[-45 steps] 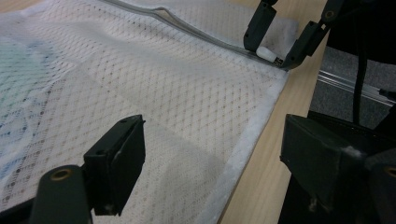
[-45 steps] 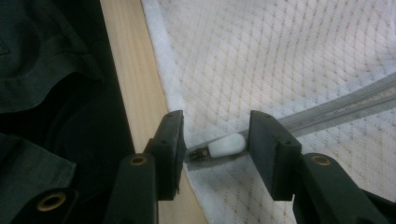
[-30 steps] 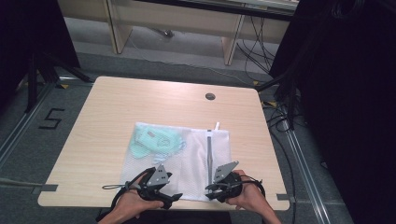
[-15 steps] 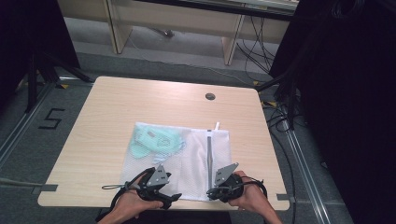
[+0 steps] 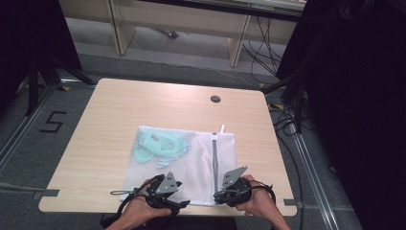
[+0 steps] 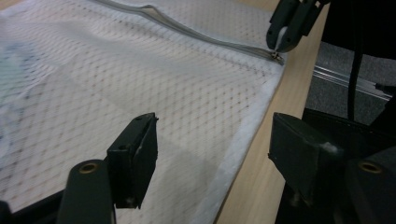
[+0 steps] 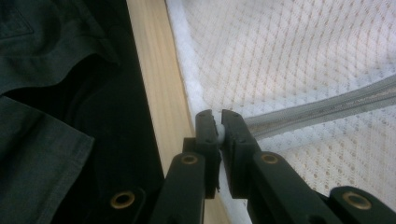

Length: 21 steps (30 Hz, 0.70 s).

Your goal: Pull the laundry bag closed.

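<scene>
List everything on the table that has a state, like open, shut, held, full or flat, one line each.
Mesh bag: lying flat, near edge at the table's front edge.
Zipper: closed along the length in view.
Zipper pull: pinched by the right gripper.
Teal item: inside the bag.
Right gripper: shut on the pull.
Left gripper: jaws just closing, apart, straddling the bag's hem.

Bare table (image 5: pixel 119 115) lies free around the mesh bag (image 5: pixel 191 167); both tongs crowd its near edge.

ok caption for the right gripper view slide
Right gripper pinching the zipper pull at the corner of a white mesh bag.
</scene>
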{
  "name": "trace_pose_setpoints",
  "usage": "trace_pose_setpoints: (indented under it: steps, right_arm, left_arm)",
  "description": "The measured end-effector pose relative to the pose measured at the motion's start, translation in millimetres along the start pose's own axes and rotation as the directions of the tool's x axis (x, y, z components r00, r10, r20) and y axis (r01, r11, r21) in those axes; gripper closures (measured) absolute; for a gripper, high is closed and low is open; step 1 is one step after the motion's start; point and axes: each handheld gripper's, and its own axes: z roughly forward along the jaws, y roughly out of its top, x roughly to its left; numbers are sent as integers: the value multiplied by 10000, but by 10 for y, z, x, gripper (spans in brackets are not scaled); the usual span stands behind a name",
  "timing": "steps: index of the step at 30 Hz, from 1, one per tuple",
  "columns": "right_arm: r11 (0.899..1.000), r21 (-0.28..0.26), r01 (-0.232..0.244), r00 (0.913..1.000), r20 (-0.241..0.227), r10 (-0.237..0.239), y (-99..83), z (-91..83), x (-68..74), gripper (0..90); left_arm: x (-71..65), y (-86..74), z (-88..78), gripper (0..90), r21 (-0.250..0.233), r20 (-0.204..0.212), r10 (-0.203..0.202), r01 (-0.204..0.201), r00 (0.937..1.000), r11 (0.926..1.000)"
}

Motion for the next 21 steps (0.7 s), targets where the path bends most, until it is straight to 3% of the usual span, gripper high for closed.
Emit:
trace_pose_setpoints:
  steps: [1, 5, 7, 8, 10, 12, 13, 14, 19, 20, 21]
  right_arm:
    - [9996, -5, -279, 9996, -48, 279, 2, -5, 16, 863]
    - [9999, -128, -114, 9999, -13, 114, 16, -36, 5, 864]
    - [9989, -320, -344, 9994, -23, 344, 26, -61, 12, 863]
    - [9986, -378, -364, 9993, -25, 363, 27, -71, 10, 864]
    - [9987, -504, 36, 10000, 11, -36, 30, -80, -20, 864]
    - [9980, -463, -435, 9991, -13, 435, 39, -97, 10, 863]
    - [9976, -526, -445, 9990, -54, 443, 50, -99, 4, 864]
    - [9976, -526, -445, 9990, -54, 443, 50, -99, 4, 864]
    - [9975, -611, -366, 9993, 67, 371, 64, -116, -12, 864]
    - [9971, -628, -432, 9990, 76, 438, 61, -114, -5, 864]
    - [9975, -700, 3, 9999, 137, 6, 63, -109, -33, 863]
  left_arm:
    - [-26, 7, 29, 336, -8, 126, 113, -113, 9999, 9999]
    - [-120, 43, 121, 412, -50, 275, 791, -789, 9965, 9969]
    - [-146, 73, 143, 431, -83, 255, 1039, -1037, 9943, 9946]
    - [-151, 83, 150, 440, -115, 344, 1031, -1027, 9941, 9946]
    - [-167, 99, 192, 446, -243, 336, 1071, -1063, 9937, 9940]
    - [-185, 113, 226, 463, -190, 391, 1170, -1163, 9924, 9930]
    - [-184, 118, 239, 521, -148, 479, 1308, -1302, 9902, 9914]
    - [-208, 114, 275, 521, -416, 640, 1227, -1201, 9904, 9919]
    - [-242, 116, 366, 554, -218, 633, 1385, -1374, 9883, 9903]
    - [-255, 113, 386, 561, -392, 620, 1275, -1253, 9899, 9913]
    - [-245, 118, 397, 562, -290, 581, 1407, -1392, 9884, 9898]
